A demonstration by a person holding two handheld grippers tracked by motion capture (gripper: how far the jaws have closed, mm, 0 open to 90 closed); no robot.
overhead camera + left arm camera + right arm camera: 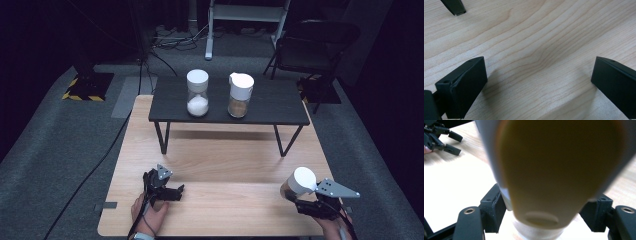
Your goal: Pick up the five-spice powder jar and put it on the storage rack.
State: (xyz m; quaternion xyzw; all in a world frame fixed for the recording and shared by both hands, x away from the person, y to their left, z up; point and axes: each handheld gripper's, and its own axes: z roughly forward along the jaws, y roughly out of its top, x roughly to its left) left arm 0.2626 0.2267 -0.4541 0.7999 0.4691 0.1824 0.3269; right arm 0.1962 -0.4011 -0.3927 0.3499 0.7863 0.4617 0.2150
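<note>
In the high view, the wooden counter [220, 165] carries a low black shelf [227, 102] across its far half. On the shelf stand two white-lidded jars side by side: the salt jar [197, 93] at about eleven o'clock from the counter's middle and the brown spice jar [240, 95] just past twelve. The left gripper [176, 192] lies on the counter at about seven o'clock, a hand [150, 210] on it, its jaws pointing toward three o'clock. The right gripper [300, 197] sits at about four o'clock near the counter's right edge, clamped on a third jar [299, 183], which is tilted so its white lid faces up and toward eleven o'clock.

In the left gripper view, the two black jaws stand wide apart at the lower left and right edges, with bare wood grain of the counter [536, 50] between them and nothing in their hold. A black shelf foot [455, 7] shows at eleven o'clock.

In the right gripper view, the held jar [559, 170] looms very close and blurred, its contents a yellow-brown mass behind clear glass. Both jaws press against the jar's sides at seven and four o'clock, gripping it. The left gripper [449, 142] rests on the counter [461, 182] at ten o'clock.
</note>
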